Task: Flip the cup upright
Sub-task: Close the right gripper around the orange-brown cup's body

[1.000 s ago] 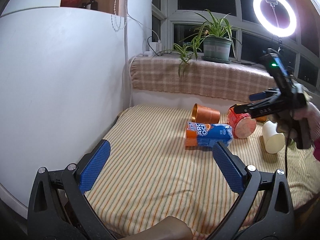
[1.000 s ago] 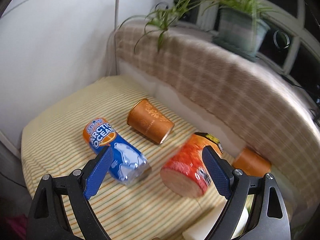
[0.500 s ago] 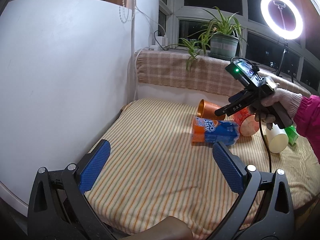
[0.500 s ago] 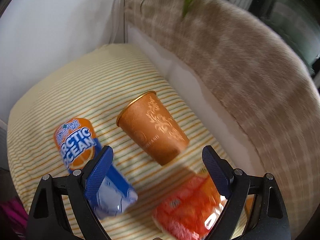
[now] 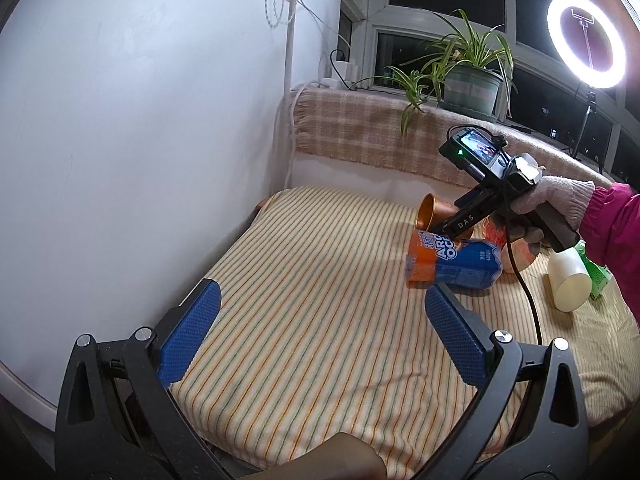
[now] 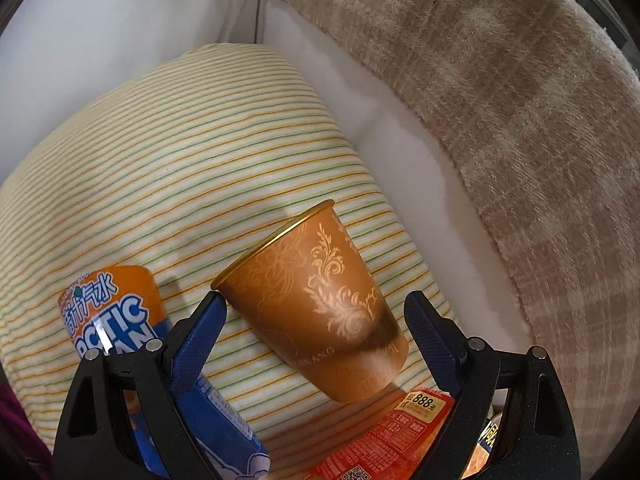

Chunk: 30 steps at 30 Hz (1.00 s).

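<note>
The cup [image 6: 316, 304] lies on its side on the striped surface [image 6: 180, 168], mouth toward the white wall, base toward the red tub [image 6: 384, 436], with the Arctic Ocean can [image 6: 120, 320] lying just beside it. It looks like thin paper with a rolled gold rim, so I judge it very light, easily crushed, and fairly slick on its printed skin; the padded cloth under it should keep it from rolling much. The right tongs [image 6: 316, 320] are released, spread wide with the cup's body between the two blue pads; the left pad sits close by the rim, though I cannot tell whether it touches, and the right pad stands just clear of the base end. A hold across the middle of the wall, nearer the stiffer base than the soft mouth, seems safest, with only a gentle squeeze. The left tongs [image 5: 316, 320] are also released and empty, well apart from the cups, above bare cloth. In the left view the right tool hides most of the cup [image 5: 430, 212], leaving only its open mouth showing. The cup's underside and inside are hidden in the right view, and the tub and can are cut off by the frame and tongs. A pale cup [image 5: 568, 280] lies farther right, partly behind the gloved hand [image 5: 548, 196].
</note>
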Motion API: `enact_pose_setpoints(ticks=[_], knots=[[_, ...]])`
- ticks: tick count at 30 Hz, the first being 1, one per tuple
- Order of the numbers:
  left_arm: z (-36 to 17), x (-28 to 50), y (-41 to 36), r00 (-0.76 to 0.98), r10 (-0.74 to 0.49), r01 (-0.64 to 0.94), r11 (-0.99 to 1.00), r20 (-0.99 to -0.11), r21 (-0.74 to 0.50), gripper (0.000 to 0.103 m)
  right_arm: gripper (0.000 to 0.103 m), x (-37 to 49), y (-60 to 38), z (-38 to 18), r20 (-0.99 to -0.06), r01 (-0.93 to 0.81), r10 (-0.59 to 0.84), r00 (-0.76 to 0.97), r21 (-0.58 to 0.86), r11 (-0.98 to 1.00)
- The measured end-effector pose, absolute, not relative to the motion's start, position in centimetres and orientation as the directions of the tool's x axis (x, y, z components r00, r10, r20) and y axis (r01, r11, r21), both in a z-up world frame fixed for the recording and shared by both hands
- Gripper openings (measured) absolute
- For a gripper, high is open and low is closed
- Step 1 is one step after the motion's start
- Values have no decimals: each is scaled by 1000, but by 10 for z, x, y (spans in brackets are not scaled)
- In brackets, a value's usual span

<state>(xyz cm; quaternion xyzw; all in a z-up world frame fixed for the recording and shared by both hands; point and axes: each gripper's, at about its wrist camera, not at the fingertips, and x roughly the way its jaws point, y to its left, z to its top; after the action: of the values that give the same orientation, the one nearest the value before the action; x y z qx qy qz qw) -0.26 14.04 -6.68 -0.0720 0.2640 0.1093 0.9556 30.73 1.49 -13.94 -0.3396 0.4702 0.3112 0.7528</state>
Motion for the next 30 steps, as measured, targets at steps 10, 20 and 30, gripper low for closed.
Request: enact_pose_setpoints(ticks=[10, 20, 30], knots=[[-66, -6, 138, 837, 173, -250, 965, -518, -81, 103, 74, 320, 37, -153, -917, -781, 153, 368, -216, 586], [-61, -10, 137, 842, 179, -249, 966, -509, -73, 103, 63, 317, 22, -141, -893, -739, 192, 408, -199, 644], [-55, -19, 133, 850, 187, -248, 967, -493, -61, 103, 61, 295, 3, -108, -841, -702, 267, 471, -173, 691]])
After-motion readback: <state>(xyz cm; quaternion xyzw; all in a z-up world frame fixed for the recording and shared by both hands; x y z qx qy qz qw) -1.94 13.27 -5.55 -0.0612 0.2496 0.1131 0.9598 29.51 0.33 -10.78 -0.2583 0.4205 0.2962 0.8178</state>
